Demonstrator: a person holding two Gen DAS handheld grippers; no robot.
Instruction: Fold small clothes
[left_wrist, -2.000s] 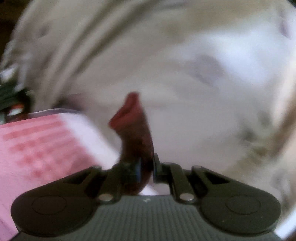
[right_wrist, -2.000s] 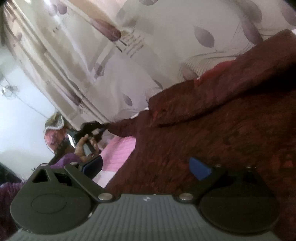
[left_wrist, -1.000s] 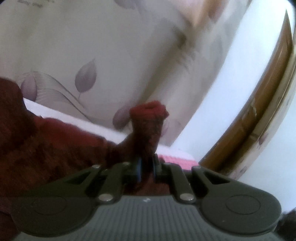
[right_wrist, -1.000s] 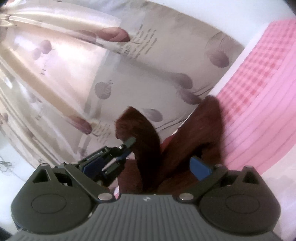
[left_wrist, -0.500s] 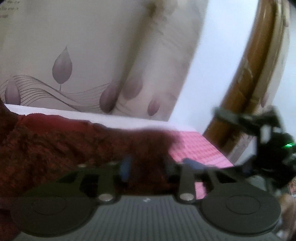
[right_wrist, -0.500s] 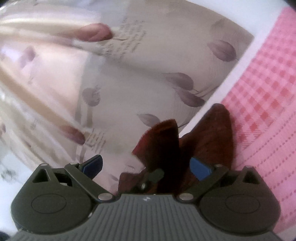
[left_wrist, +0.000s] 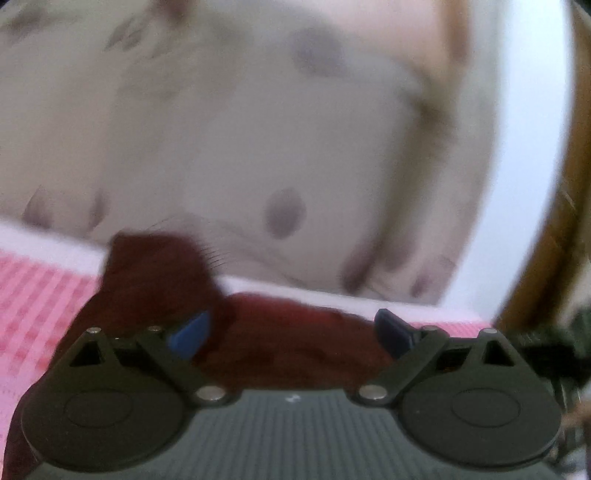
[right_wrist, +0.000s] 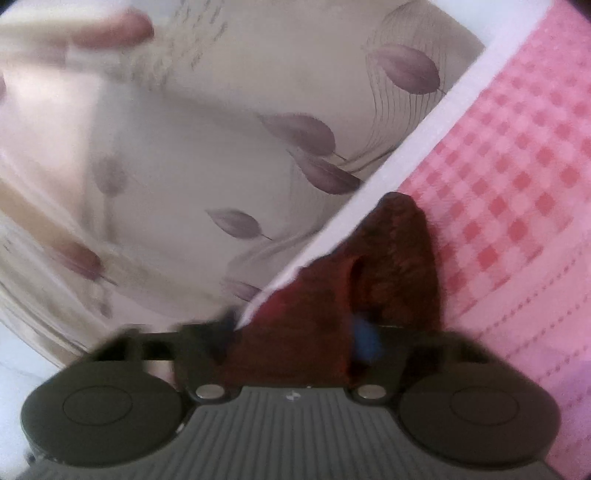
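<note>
Pink checked bedsheet (right_wrist: 517, 184) below leaf-print curtain (right_wrist: 221, 147). Dark red garment (left_wrist: 280, 339) lies on sheet, lower centre of frame, between the spread fingers of left tool (left_wrist: 291, 328), released. Right tool (right_wrist: 295, 328) clenched on garment fold (right_wrist: 388, 266).

Home bedroom: pink checked bedsheet (right_wrist: 517, 206) lying across the right of the frame, leaf-print curtain (right_wrist: 229, 155) hanging at upper left, wooden frame (left_wrist: 546, 236) showing at right edge.
</note>
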